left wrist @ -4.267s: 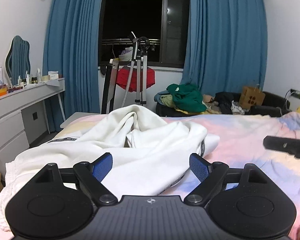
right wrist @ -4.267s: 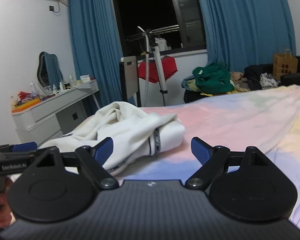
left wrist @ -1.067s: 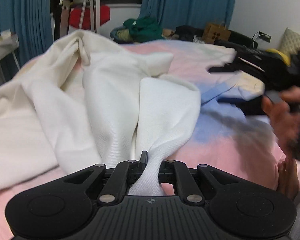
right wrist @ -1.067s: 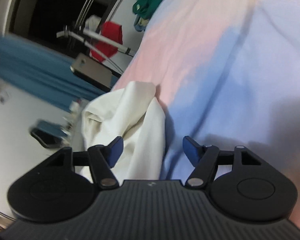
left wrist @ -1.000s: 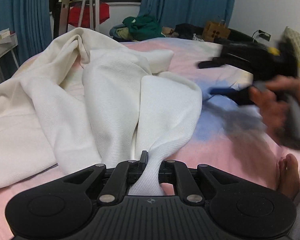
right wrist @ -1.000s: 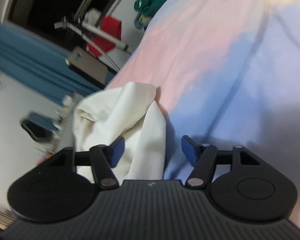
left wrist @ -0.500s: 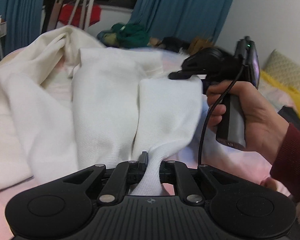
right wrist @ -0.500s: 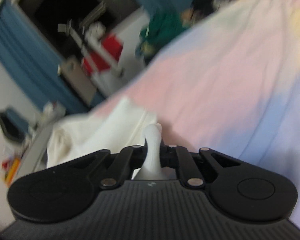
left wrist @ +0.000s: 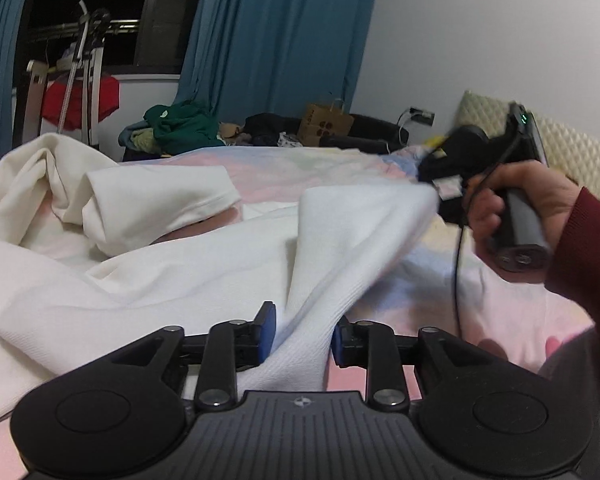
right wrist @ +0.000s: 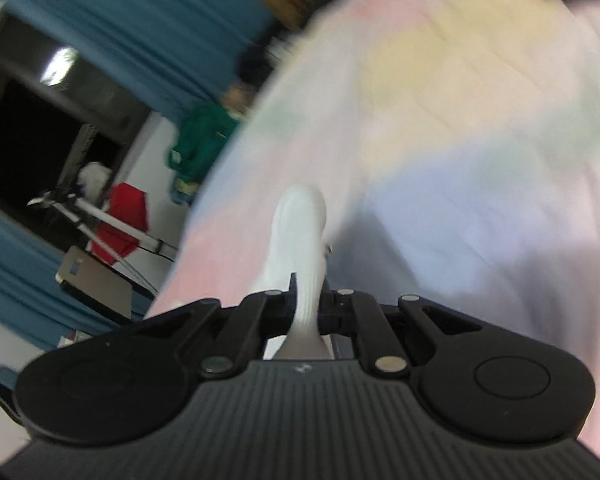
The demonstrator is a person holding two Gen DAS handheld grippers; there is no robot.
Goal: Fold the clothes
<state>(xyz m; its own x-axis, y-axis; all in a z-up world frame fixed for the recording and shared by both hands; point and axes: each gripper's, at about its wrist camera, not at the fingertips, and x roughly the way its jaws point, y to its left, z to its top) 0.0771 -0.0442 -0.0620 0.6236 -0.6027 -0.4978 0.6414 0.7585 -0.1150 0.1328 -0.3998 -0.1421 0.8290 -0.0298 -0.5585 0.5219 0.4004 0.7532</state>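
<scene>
White knit garment (left wrist: 203,264) sprawls over the pastel bedsheet (left wrist: 500,296) in my left wrist view. My left gripper (left wrist: 303,334) has its jaws opening, a fold of that cloth running between the blue pads (left wrist: 266,332), loose rather than pinched. Further right, my right hand (left wrist: 524,204) carries the right gripper (left wrist: 446,190) at the garment's far corner.

In my right wrist view, blurred, the right gripper (right wrist: 304,304) is clenched on a white fold (right wrist: 300,248) above the sheet (right wrist: 480,160).

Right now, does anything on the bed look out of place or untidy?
Yes. The white garment lies bunched and twisted across the bed sheet, not flat. One part is stretched toward the right gripper, which pinches it; the left gripper is opening around another fold.
</scene>
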